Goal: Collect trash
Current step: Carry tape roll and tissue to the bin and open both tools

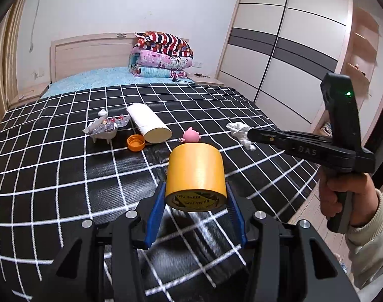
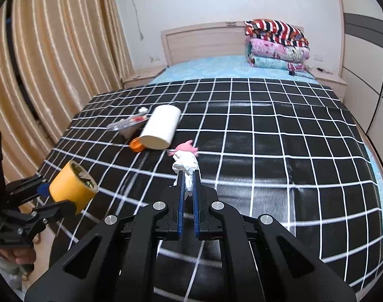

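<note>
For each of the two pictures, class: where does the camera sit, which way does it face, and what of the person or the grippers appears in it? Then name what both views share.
Left wrist view: sits behind the left gripper, facing the headboard across the bed; shows its fingers clamping the yellow tape roll, plus the right gripper and hand.
Right wrist view: sits behind the right gripper, facing the same way; its fingers pinch the crumpled tissue, left gripper at lower left.
Shared: tape roll, tissue, white paper roll, orange cap, pink toy.
</note>
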Demonstrator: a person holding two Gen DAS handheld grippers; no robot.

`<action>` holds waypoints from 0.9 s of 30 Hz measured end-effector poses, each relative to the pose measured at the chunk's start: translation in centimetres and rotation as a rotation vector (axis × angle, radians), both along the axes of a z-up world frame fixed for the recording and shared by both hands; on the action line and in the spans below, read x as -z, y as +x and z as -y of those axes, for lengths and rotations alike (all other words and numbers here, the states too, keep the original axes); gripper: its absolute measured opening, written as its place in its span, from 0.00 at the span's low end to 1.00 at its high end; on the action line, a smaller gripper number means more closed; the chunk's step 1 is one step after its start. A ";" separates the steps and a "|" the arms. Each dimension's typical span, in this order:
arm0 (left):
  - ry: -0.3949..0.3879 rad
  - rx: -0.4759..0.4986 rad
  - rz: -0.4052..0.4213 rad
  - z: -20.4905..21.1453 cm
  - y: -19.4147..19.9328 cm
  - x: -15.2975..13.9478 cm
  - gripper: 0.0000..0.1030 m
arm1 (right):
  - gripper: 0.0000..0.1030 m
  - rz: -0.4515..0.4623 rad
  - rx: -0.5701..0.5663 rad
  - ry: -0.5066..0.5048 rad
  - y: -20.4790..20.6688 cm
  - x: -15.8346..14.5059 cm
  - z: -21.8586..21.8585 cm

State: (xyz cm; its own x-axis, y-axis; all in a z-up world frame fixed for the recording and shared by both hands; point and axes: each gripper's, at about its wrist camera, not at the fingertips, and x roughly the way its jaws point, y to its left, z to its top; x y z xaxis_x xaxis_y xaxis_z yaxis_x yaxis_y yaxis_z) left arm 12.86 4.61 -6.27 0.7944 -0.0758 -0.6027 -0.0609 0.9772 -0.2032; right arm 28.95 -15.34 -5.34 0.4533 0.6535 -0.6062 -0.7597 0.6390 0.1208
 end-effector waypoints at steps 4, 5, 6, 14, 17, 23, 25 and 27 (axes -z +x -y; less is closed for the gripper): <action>0.003 0.009 0.004 1.0 -1.8 -0.1 0.44 | 0.06 0.001 -0.017 0.011 -2.3 0.0 0.9; 0.003 0.010 0.005 1.2 -2.0 -0.1 0.44 | 0.06 0.001 -0.023 0.016 -2.9 0.0 1.2; 0.001 0.013 0.010 1.3 -2.6 -0.1 0.44 | 0.06 0.001 -0.031 0.018 -3.5 0.1 1.4; 0.003 0.037 0.000 3.2 -6.2 0.9 0.44 | 0.06 -0.028 -0.098 0.031 -8.8 1.1 3.1; 0.021 0.030 -0.015 3.7 -7.7 1.7 0.44 | 0.06 -0.049 -0.135 0.021 -10.7 2.2 3.3; 0.009 0.043 -0.063 4.0 -10.0 3.7 0.44 | 0.06 -0.113 -0.209 -0.033 -13.6 5.3 3.2; 0.015 0.052 -0.090 4.2 -10.4 4.7 0.44 | 0.06 -0.139 -0.229 -0.050 -14.3 6.4 3.1; 0.017 0.065 -0.124 4.6 -10.8 5.9 0.44 | 0.06 -0.157 -0.245 -0.070 -14.8 7.3 2.8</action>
State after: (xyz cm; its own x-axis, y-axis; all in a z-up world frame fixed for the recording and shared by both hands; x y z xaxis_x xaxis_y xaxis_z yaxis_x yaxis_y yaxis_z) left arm 2.08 0.02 -12.14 0.7075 -0.1140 -0.6975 -0.0208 0.9831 -0.1818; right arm 14.17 -18.17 -12.69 0.1844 0.6859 -0.7039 -0.8677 0.4500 0.2111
